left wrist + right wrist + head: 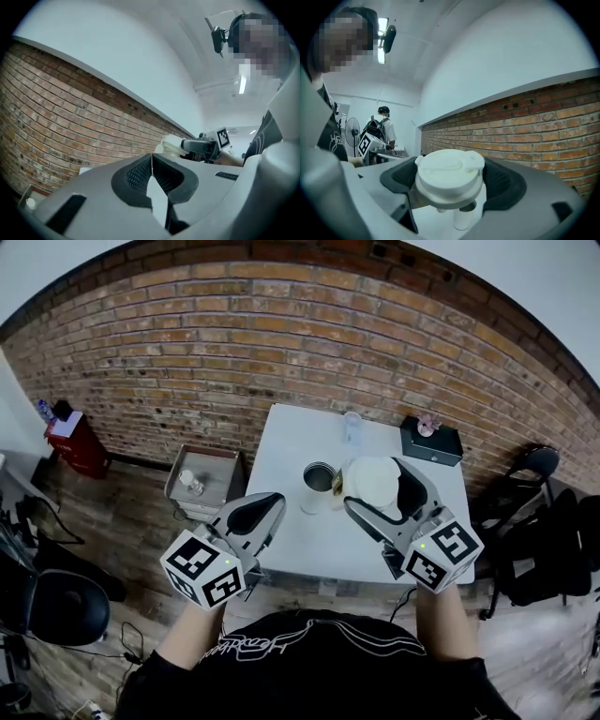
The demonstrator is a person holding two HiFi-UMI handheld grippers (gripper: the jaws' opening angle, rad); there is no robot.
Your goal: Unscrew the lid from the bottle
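Holding the white lid (446, 174) clamped in right gripper (377, 487) fingers, right of the open bottle (319, 482); left gripper (152, 165) fingers together, empty.

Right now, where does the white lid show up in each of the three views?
Head view: the lid is right of centre, clamped in the right tongs above the white table.
Left gripper view: the lid is small, right of centre, held out by the right tongs.
Right gripper view: the lid is low centre, large, filling the right tongs.
Shared landmark: the brick wall shows in all three.
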